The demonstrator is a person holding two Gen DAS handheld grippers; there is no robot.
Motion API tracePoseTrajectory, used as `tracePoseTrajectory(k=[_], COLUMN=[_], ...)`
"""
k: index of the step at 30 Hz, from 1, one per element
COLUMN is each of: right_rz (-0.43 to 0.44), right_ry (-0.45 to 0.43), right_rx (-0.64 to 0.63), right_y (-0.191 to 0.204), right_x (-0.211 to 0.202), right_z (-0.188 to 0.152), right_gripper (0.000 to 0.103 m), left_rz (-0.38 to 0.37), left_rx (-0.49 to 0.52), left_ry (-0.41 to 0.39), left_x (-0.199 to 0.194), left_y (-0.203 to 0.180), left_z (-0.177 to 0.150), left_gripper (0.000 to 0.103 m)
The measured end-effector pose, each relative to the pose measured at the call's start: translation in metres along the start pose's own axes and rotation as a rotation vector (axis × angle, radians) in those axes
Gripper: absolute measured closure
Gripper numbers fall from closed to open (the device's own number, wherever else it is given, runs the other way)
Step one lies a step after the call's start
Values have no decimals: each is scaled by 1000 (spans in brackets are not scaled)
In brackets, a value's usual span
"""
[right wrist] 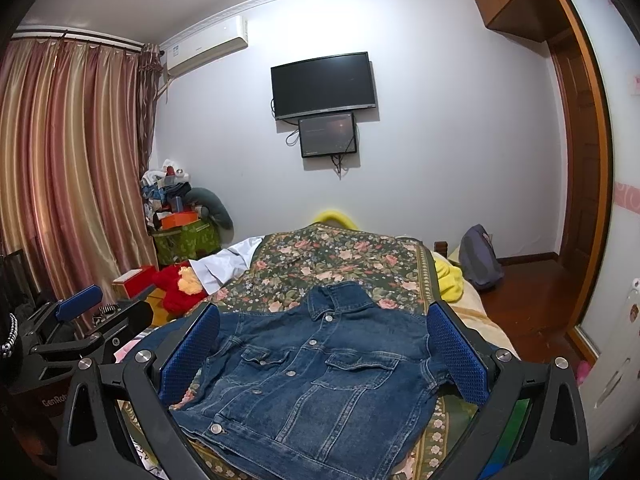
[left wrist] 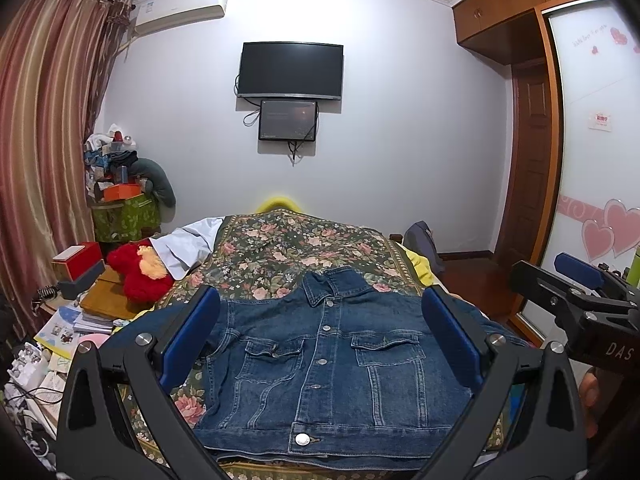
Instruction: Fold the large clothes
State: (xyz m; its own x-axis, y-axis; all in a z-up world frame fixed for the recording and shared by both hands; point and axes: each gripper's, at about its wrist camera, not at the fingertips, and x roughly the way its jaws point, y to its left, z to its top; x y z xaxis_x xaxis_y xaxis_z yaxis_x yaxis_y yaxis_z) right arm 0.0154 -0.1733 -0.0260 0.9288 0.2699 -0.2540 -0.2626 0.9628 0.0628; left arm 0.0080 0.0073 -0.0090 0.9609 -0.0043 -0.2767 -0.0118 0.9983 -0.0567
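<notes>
One denim jacket [left wrist: 320, 364] lies flat, front side up and buttoned, on the flowered bedspread [left wrist: 288, 248] of the bed, collar pointing to 12 o'clock and hem at 6 o'clock. The left tongs [left wrist: 320, 344] hang above it with their two blue pads spread wide, one at 9 o'clock and one at 3 o'clock of the jacket's chest, gripping nothing. The right tongs [right wrist: 324, 356] are likewise wide open and empty above the same jacket [right wrist: 312, 380], whose hem slants toward 7 o'clock in the right wrist view.

In the left wrist view the right tongs' body shows at 3 o'clock with the letters "DAS" printed in white. In the right wrist view the left tongs' body shows at 9 o'clock with "GenRob" readable before the rest is cut off.

The jacket has two chest pockets and six metal buttons showing down the front in the left wrist view. On the far wall hang two dark screens, a television [left wrist: 291, 70] and a smaller monitor [left wrist: 288, 120] just below it, and one air conditioner [left wrist: 182, 8] at 11 o'clock. One red plush toy [left wrist: 138, 270] sits at 9 o'clock beside the bed.
</notes>
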Motion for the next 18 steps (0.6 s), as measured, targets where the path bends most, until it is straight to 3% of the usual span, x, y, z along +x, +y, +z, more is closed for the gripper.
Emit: tracePoseTrajectory(k=[18], right_rz=[5], right_ry=[4], right_rx=[8], right_y=[0], right_x=[2], right_z=[2], right_gripper=[0], left_rz=[4], left_rx=[-11], left_ry=[16], left_x=[6], left_y=[2], left_z=[1], left_gripper=[1])
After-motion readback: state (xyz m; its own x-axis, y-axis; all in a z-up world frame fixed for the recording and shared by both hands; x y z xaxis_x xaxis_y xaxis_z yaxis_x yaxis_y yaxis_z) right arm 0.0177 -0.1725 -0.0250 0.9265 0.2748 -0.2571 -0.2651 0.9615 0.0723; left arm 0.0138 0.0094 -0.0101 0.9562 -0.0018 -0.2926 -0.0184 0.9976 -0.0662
